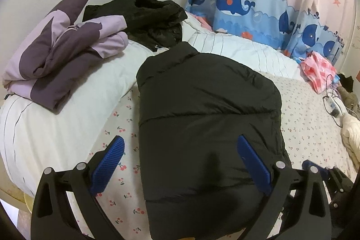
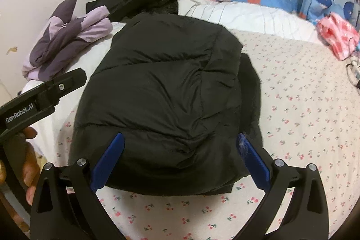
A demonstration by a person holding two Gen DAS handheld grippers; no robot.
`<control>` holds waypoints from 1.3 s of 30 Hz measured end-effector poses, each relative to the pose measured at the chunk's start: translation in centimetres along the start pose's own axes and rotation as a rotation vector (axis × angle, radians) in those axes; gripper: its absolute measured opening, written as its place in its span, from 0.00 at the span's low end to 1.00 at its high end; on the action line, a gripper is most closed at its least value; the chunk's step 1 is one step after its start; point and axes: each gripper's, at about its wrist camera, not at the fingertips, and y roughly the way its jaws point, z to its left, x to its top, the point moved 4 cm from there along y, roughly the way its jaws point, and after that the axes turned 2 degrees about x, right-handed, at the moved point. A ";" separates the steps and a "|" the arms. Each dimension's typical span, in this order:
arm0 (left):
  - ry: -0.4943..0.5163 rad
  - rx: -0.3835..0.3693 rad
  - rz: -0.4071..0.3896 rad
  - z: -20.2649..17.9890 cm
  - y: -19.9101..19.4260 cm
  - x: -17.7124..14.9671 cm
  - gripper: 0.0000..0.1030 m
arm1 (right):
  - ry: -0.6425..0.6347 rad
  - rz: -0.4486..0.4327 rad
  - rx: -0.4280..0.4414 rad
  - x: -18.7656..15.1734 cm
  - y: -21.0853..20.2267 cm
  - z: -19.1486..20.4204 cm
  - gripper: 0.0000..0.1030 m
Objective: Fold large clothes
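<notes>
Black quilted puffer jacket [image 2: 166, 91] lies folded on the cherry-print bedsheet [image 2: 292, 118], dead centre. My right gripper [image 2: 180, 161] hovers over its near hem, fingers spread apart, empty; my left gripper [image 1: 180, 163] likewise gapes. At ten o'clock sits a folded purple-and-lilac jacket [image 1: 60, 55] on the white striped duvet [image 1: 67, 118].
</notes>
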 end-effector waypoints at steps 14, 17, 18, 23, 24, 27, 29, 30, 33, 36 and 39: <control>0.016 0.007 0.018 -0.4 -0.1 -0.2 0.93 | 0.032 0.080 -0.020 0.4 1.1 -0.1 0.93; 0.021 0.003 0.029 -0.5 0.2 -0.2 0.93 | 0.022 0.055 -0.027 0.4 0.7 0.0 0.93; 0.022 0.001 0.032 -0.5 0.2 -0.2 0.93 | 0.019 0.051 -0.030 0.4 0.7 0.0 0.93; 0.021 0.001 0.032 -0.6 0.3 -0.3 0.93 | 0.002 0.034 -0.050 0.6 0.4 0.2 0.93; 0.023 0.001 0.034 -0.7 0.3 -0.3 0.93 | -0.001 0.032 -0.052 0.6 0.4 0.2 0.93; 0.027 -0.001 0.040 -0.9 0.5 -0.4 0.93 | -0.012 0.027 -0.062 0.6 0.4 0.4 0.93; 0.028 -0.002 0.044 -0.9 0.7 -0.3 0.93 | -0.015 0.028 -0.062 0.6 0.4 0.4 0.93; 0.028 -0.002 0.046 -1.0 0.7 -0.4 0.93 | -0.015 0.027 -0.061 0.6 0.4 0.4 0.93; 0.028 -0.001 0.046 -0.9 0.7 -0.4 0.93 | -0.020 0.021 -0.068 0.6 0.3 0.5 0.93; 0.027 0.001 0.046 -1.0 0.7 -0.4 0.93 | -0.027 0.019 -0.072 0.6 0.3 0.6 0.93; 0.028 0.003 0.050 -1.0 0.8 -0.4 0.93 | -0.033 0.017 -0.077 0.7 0.3 0.7 0.93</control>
